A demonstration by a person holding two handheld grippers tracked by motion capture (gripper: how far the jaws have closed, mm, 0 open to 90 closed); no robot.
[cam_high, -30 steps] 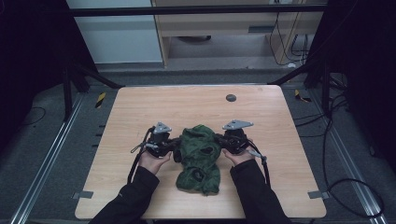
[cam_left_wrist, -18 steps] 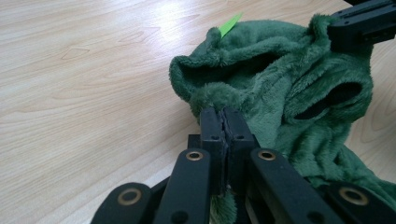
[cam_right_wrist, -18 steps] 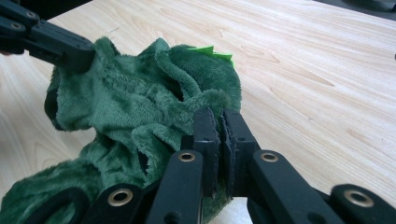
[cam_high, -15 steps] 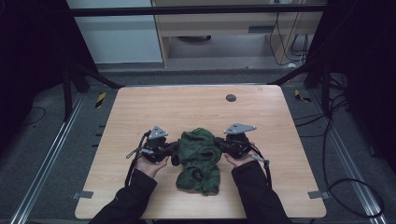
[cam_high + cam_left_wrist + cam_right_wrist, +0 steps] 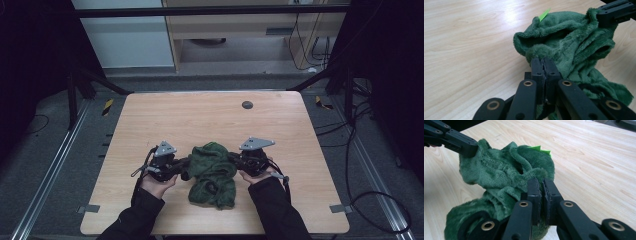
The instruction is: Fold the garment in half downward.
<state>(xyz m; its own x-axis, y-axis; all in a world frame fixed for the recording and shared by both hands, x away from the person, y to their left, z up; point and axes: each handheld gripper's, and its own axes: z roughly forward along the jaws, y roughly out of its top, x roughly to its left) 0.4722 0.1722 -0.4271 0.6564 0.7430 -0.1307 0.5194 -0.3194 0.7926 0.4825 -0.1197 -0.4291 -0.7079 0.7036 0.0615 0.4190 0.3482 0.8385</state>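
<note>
Between the tongs: green plush cloth [image 5: 212, 172], bunched on the surface [image 5: 200, 120].
Left tongs [image 5: 543, 61]: clenched on a fold.
Right tongs [image 5: 541, 182]: clenched on the opposite edge.
Handling: judged soft, light, limp; best gripped at edges.

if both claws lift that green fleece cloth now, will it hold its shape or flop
Probably flop: the green fleece cloth lies crumpled in soft folds, so the middle would likely sag between the left claw and the right claw. It looks light. Its plush pile should grip, since both claws pinch folds closed.

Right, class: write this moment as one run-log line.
left claw: shut on green cloth | right claw: shut on green cloth | cloth: bunched, on table
</note>
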